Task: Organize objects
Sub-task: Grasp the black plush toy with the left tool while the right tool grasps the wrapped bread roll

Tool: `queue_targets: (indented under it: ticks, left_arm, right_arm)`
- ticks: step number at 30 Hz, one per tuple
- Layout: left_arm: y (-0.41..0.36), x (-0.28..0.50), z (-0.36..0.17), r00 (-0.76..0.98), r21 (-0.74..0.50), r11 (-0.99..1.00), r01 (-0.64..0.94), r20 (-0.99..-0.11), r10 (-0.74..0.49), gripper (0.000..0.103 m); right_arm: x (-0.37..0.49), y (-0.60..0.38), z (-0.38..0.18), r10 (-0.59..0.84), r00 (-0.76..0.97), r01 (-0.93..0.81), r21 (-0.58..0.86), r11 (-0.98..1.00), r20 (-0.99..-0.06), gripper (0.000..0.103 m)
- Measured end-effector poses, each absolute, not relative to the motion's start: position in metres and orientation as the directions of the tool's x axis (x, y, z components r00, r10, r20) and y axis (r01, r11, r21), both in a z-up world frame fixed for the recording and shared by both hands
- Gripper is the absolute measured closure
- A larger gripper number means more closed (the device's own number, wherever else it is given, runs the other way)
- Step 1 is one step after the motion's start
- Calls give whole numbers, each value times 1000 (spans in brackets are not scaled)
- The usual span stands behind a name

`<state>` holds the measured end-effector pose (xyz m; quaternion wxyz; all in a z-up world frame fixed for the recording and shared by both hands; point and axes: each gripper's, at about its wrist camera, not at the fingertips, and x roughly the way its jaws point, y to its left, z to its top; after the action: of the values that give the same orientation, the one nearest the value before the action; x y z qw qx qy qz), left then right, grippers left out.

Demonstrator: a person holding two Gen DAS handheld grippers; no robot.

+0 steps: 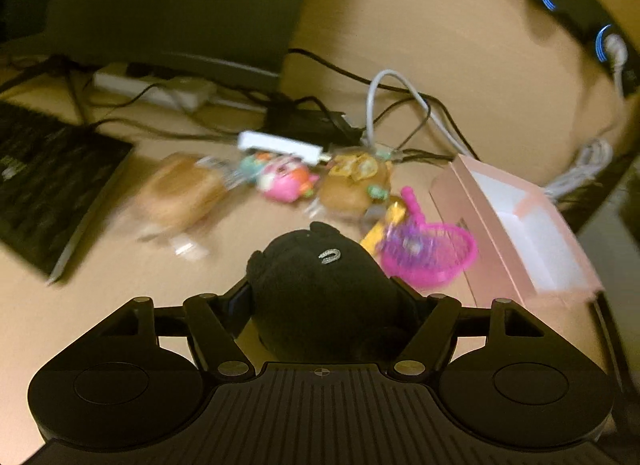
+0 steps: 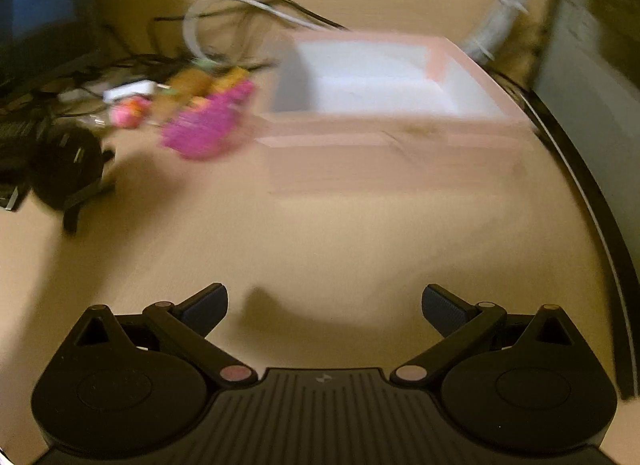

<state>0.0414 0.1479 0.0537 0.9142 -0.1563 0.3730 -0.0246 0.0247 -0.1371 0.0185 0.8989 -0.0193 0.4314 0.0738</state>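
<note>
L hand-held gripper (image 1: 324, 301) is clamped on a black plush (image 1: 320, 289), both pads against its sides, plush raised above the tabletop (image 1: 100, 305). Just beyond it: pink net (image 1: 432, 257), w/ a yellow packet (image 1: 380, 233) beside it; farther back a row of bun (image 1: 180, 193), pink toy (image 1: 284, 181) & a 2nd wrapped bun (image 1: 352, 185). Pink box (image 1: 500, 261) sits open to the right, near the net, white inside, nothing visible in it. Keyboard (image 1: 48, 185) at left, cables (image 1: 384, 105) behind. R hand-held gripper (image 2: 324, 305) is spread wide w/ nothing between the fingers, over bare tabletop in front of the box. Both views blurred.
</note>
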Motion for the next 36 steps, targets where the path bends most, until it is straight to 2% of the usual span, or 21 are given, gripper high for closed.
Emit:
queue_targets:
  ticks: [3,8,11,14,18,19,20,22,23,28,32,36]
  left_arm:
    - [189,8,57,702,-320,943,-94,-692,-165,28]
    - [250,-31,67,683,-223,957,-185,-729,-38,28]
    - [285,-49,73,693,-246,945,-216,-720,-29,28]
    - [311,-66,77,701,-259,936,-239,-713,-18,28]
    - [337,-83,81,710,-299,911,-285,-704,-10,28]
    - [339,-86,81,711,-304,908,-289,-703,-9,28]
    - [341,-89,81,712,-304,907,-291,-703,-8,28]
    - [343,-92,83,711,-297,912,-282,-703,-9,28]
    - [343,-93,83,711,-292,917,-272,-703,-13,28]
    - [324,-82,78,702,-299,938,-175,-706,-93,27]
    - [291,-68,71,674,-334,940,-76,-712,-198,27]
    - [237,-50,73,629,-365,929,68,-707,-324,27]
  right_arm:
    - [33,-89,32,172,640,-233,25,972,-749,0]
    - [57,7,55,331,625,-392,83,916,-707,0]
    - [82,66,56,392,611,-447,109,888,-688,0]
    - [112,113,52,392,628,-433,117,894,-673,0]
    - [154,143,38,349,633,-314,183,931,-691,0]
    - [164,145,31,357,609,-292,219,931,-708,2]
    - [170,145,25,370,581,-276,252,927,-725,15]
    - [176,142,14,393,519,-254,302,919,-759,33]
    - [170,139,16,398,522,-270,297,916,-754,46]
    - [125,111,39,425,474,-371,263,891,-771,48]
    - [75,66,62,378,496,-430,157,889,-782,48]
    - [37,4,81,293,539,-410,58,910,-790,48]
